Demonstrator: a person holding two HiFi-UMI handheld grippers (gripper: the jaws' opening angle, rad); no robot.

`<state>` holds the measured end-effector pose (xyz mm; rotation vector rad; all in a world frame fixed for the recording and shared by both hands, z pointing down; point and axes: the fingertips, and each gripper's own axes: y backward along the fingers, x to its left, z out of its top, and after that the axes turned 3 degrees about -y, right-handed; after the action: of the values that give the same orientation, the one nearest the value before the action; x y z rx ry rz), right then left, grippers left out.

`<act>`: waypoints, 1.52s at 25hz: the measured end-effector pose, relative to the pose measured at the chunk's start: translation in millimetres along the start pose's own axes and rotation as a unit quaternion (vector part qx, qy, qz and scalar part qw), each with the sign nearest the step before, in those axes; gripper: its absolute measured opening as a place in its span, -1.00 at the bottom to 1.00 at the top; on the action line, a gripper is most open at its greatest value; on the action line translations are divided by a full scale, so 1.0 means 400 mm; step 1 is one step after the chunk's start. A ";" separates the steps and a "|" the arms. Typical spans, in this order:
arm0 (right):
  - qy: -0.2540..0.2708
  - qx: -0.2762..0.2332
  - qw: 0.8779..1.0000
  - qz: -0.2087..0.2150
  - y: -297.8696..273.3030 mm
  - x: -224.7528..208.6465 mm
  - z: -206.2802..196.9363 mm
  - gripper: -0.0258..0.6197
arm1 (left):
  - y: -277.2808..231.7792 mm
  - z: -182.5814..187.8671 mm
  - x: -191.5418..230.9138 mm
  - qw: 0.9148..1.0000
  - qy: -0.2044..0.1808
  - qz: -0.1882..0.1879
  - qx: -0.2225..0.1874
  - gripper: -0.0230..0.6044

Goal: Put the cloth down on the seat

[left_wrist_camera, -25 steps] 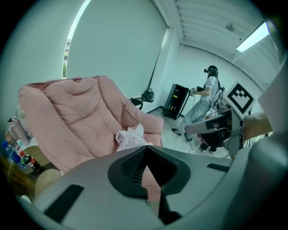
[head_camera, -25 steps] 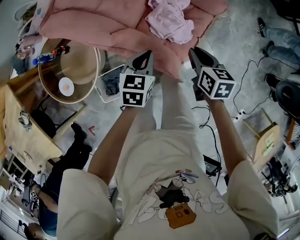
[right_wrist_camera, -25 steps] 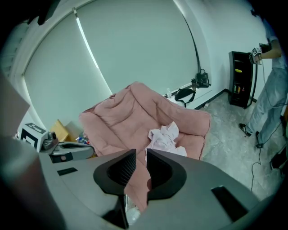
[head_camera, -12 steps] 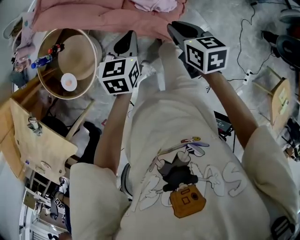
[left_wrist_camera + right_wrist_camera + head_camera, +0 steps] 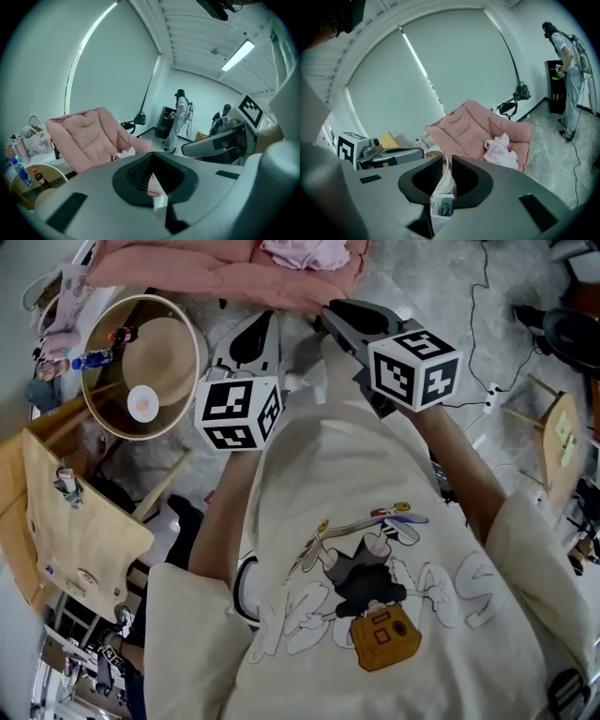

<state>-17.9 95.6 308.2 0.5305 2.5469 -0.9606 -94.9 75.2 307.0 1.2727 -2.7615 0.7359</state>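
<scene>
I had both tools raised in front of the pink padded seat [image 5: 216, 277], short of its front edge. The left hand-held gripper [image 5: 255, 334] had its jaws brought together at the tips. Its own view showed only a sliver of the seat and floor through the small gap lower down, with nothing caught in them. The right hand-held gripper [image 5: 336, 313] was also empty. Its jaws stood a narrow slit apart, and through the slit I could see only a curved pale rim.

The cloth [image 5: 309, 251], a pale pink crumpled piece, lay on the seat's cushion, near the front of the seat pan and clear of both tools. The right gripper view showed it bunched on the seat pan, below the tilted backrest.

A small round counter [image 5: 141, 367] stood just beside the seat, on the side of my left tool. Two small bottles [image 5: 101, 348] lay near the counter's far rim. A white basket [image 5: 442, 206] with something dark inside sat on the floor in front of the seat, seen low between the right jaws. A person [image 5: 569, 79] stood well beyond the seat, by a dark cabinet.
</scene>
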 end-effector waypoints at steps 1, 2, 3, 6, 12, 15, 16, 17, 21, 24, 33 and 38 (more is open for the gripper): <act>0.004 -0.005 1.000 0.000 0.017 0.012 0.000 -0.68 | 0.014 0.008 -0.011 1.000 -0.001 -0.004 -0.004 -0.91; 0.008 -0.010 1.000 -0.001 0.036 0.023 -0.003 -0.68 | 0.030 0.014 -0.026 1.000 0.000 -0.009 -0.008 -0.91; 0.011 -0.015 1.000 -0.002 0.058 0.034 -0.005 -0.68 | 0.046 0.020 -0.043 1.000 0.000 -0.015 -0.011 -0.91; 0.024 -0.037 0.999 -0.007 0.126 0.069 0.005 -0.68 | 0.088 0.048 -0.094 0.999 0.005 -0.034 -0.019 -0.91; 0.066 -0.090 0.993 -0.034 0.275 0.126 0.051 -0.68 | 0.164 0.157 -0.205 0.998 0.004 -0.045 -0.051 -0.91; 0.099 -0.115 0.987 -0.044 0.341 0.147 0.070 -0.68 | 0.188 0.192 -0.260 0.997 -0.019 -0.041 -0.057 -0.91; 0.110 -0.123 0.985 -0.048 0.360 0.148 0.078 -0.68 | 0.193 0.200 -0.281 0.997 -0.026 -0.041 -0.059 -0.91; 0.119 -0.129 0.983 -0.052 0.376 0.148 0.083 -0.68 | 0.198 0.204 -0.303 0.997 -0.032 -0.043 -0.061 -0.91; 0.125 -0.149 0.979 -0.065 0.420 0.135 0.081 -0.69 | 0.206 0.212 -0.388 0.996 -0.048 -0.041 -0.059 -0.91; 0.121 -0.159 0.978 -0.065 0.441 0.128 0.074 -0.85 | 0.201 0.211 -0.420 0.996 -0.059 -0.041 -0.054 -0.91; 0.123 -0.153 0.980 -0.019 0.451 0.155 0.062 -0.86 | 0.202 0.208 -0.466 0.993 -0.078 -0.050 -0.068 -0.91; 0.124 -0.151 0.980 -0.017 0.450 0.169 0.045 -0.86 | 0.222 0.202 -0.463 0.994 -0.072 -0.047 -0.074 -0.91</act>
<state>10.8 223.3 166.4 0.5450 2.8630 -0.5261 -20.5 223.2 161.0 1.4676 -2.7793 0.4414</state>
